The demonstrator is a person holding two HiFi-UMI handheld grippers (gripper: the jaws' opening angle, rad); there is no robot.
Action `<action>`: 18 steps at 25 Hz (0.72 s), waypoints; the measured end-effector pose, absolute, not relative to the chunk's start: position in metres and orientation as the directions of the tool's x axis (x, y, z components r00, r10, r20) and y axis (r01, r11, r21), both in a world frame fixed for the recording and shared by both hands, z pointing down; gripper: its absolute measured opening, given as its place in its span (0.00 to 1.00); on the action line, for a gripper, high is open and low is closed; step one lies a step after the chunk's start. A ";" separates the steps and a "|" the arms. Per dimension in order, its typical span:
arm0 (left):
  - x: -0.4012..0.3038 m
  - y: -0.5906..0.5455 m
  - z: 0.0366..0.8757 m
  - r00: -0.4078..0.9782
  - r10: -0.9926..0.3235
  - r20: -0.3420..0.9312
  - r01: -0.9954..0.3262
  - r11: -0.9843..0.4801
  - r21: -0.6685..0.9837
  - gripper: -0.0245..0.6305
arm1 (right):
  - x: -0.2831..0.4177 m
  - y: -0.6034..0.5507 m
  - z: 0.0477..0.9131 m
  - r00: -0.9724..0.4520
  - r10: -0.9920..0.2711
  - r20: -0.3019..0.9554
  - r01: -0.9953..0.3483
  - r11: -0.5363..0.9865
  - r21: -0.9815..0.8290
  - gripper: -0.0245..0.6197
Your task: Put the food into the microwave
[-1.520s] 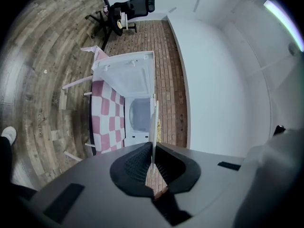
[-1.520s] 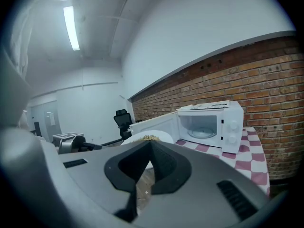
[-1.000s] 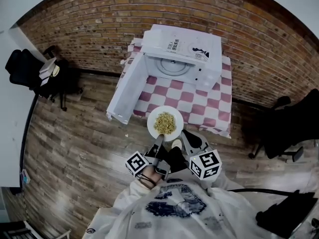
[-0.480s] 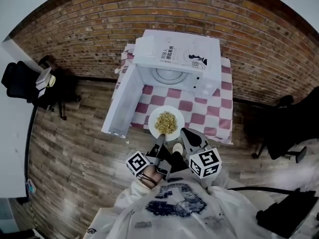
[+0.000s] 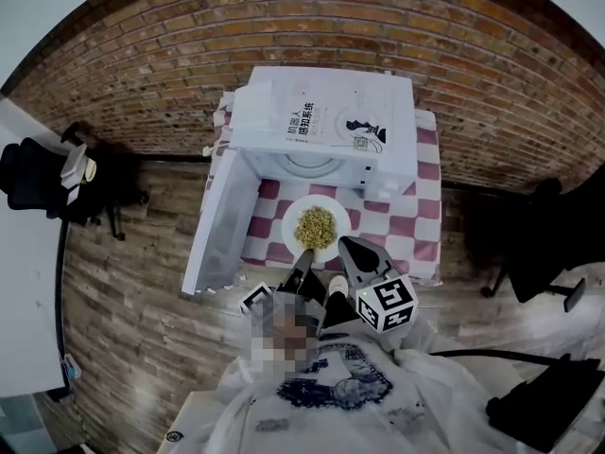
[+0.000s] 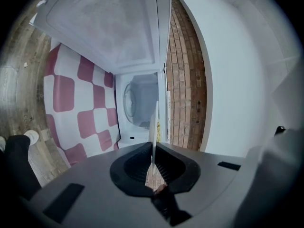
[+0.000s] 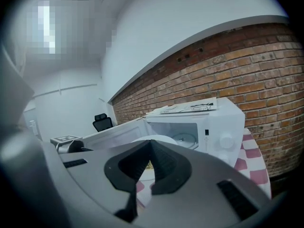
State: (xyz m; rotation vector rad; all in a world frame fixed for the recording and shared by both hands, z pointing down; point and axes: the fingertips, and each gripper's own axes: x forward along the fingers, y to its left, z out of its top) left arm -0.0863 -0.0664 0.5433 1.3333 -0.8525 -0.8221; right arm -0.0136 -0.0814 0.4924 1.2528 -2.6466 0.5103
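One plate (image 5: 294, 223), rim clamped by outstretched left gripper (image 6: 153, 153)

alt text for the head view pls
From above, the left hand-held gripper pinches the near rim of a white plate of yellowish food, in front of a white microwave with its door open to the left. It stands on a checked tablecloth; the right hand-held gripper, shut, sits beside the plate.

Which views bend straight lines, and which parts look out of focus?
Head view: the brick wall bows into an arc. Left gripper view: the microwave is fairly sharp, the left gripper in front, shut on the plate, soft. Right gripper view: the right gripper is soft too, the edges dark.
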 end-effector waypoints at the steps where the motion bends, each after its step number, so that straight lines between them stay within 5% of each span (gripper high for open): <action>1: -0.084 -0.073 0.542 0.466 -0.883 0.050 0.025 0.070 0.997 0.07 | -0.013 -0.089 0.492 -0.634 -0.715 0.294 -0.773 0.589 -0.234 0.05; 18: -0.076 -0.138 0.555 0.452 -0.886 0.106 0.000 0.118 0.993 0.07 | -0.001 -0.156 0.501 -0.659 -0.692 0.295 -0.752 0.598 -0.276 0.05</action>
